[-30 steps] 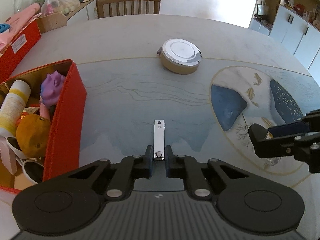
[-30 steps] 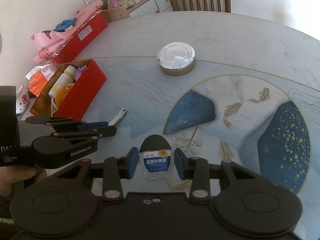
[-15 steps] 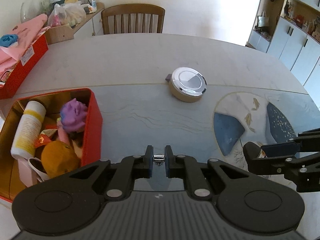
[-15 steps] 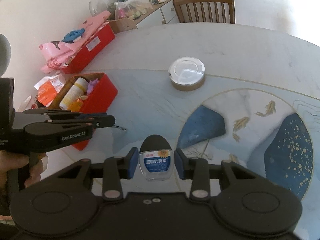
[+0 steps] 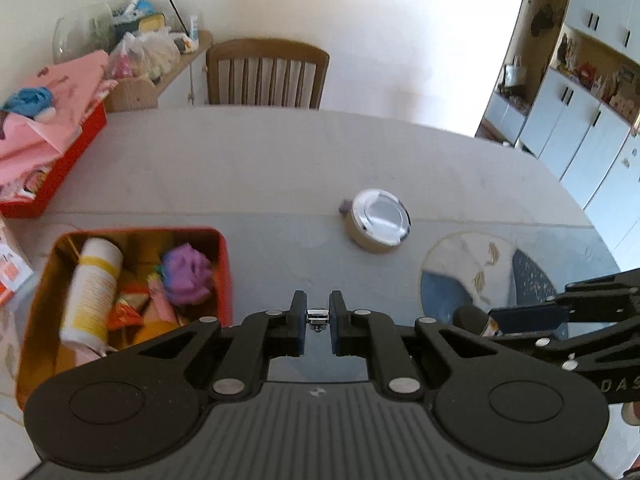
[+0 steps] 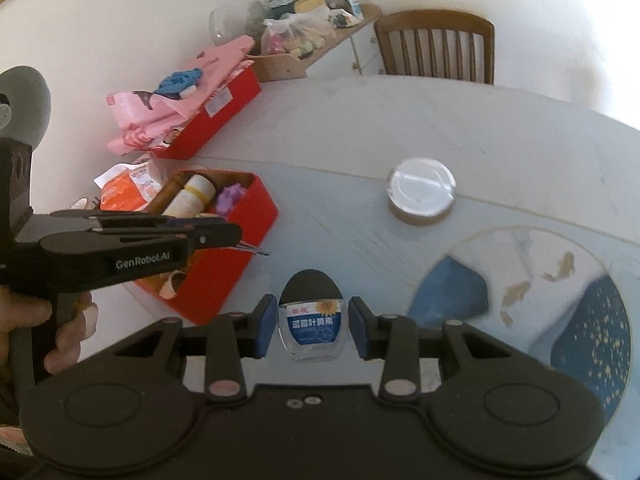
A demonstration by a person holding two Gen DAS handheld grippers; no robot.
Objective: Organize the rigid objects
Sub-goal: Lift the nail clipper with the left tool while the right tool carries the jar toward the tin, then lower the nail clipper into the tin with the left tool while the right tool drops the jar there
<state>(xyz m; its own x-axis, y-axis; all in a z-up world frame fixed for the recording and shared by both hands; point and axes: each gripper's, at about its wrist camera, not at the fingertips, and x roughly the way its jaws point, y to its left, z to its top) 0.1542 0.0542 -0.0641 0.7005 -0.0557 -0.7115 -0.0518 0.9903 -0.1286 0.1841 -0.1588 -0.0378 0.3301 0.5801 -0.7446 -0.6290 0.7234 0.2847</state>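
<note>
My left gripper is shut on a small metal nail clipper and holds it in the air beside the open red box. From the right wrist view the clipper's tip sticks out of the left gripper over the red box. My right gripper is shut on a small clear bottle with a black cap and a blue label, held above the table. The right gripper shows at the right of the left wrist view.
The red box holds a white and yellow bottle, a purple toy and other items. A round tin with a silver lid stands mid-table. A second red box with pink cloth and a wooden chair are at the back.
My left gripper has lifted the nail clipper off the table and risen beside the red box. My right gripper has risen too, still holding the bottle.
</note>
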